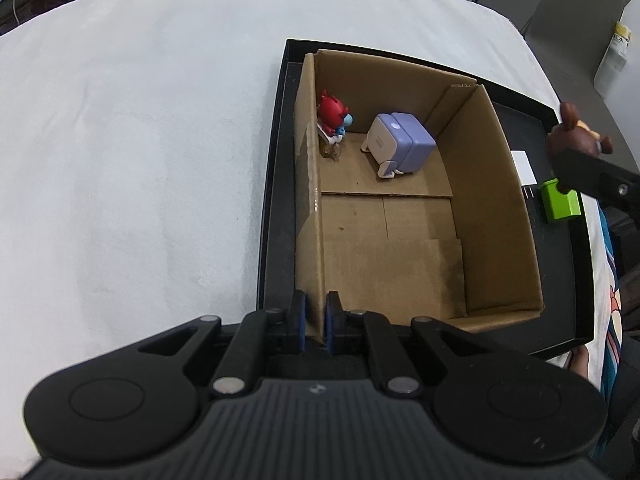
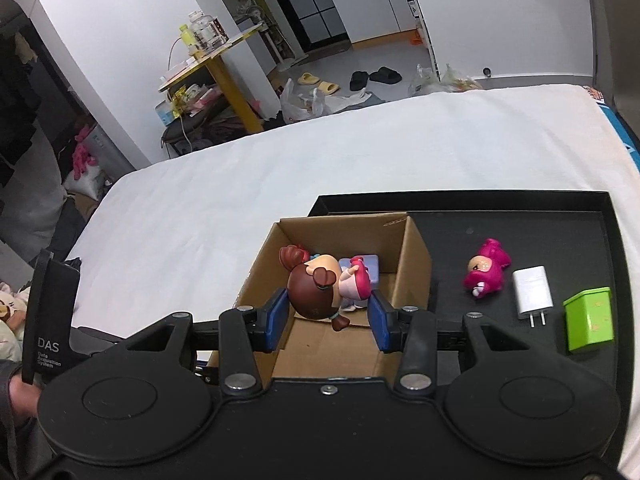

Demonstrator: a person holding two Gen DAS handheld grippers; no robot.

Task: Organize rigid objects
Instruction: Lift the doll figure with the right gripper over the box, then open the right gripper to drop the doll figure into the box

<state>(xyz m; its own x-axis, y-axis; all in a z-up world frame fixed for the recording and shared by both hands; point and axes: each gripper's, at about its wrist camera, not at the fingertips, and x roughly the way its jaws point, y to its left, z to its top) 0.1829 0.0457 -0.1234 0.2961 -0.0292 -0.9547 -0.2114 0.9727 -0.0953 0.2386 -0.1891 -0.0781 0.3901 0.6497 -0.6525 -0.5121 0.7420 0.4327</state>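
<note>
A cardboard box (image 1: 492, 216) stands in a black tray (image 1: 276, 200). Inside it lie a red figurine (image 1: 331, 114) and a purple-and-white cube toy (image 1: 400, 142). My left gripper (image 1: 316, 326) is shut on the box's left wall near the front corner. My right gripper (image 2: 329, 316) is shut on a brown-haired doll figurine (image 2: 320, 286) and holds it over the box (image 2: 416, 264). On the tray (image 2: 560, 220) to the right lie a pink bear toy (image 2: 486, 270), a white charger (image 2: 532, 290) and a green box (image 2: 590, 318).
The tray sits on a white cloth-covered table (image 1: 140, 140). The right gripper's arm and the doll show at the right edge of the left wrist view (image 1: 580, 144). A yellow side table (image 2: 212, 64) and clutter stand beyond the table's far edge.
</note>
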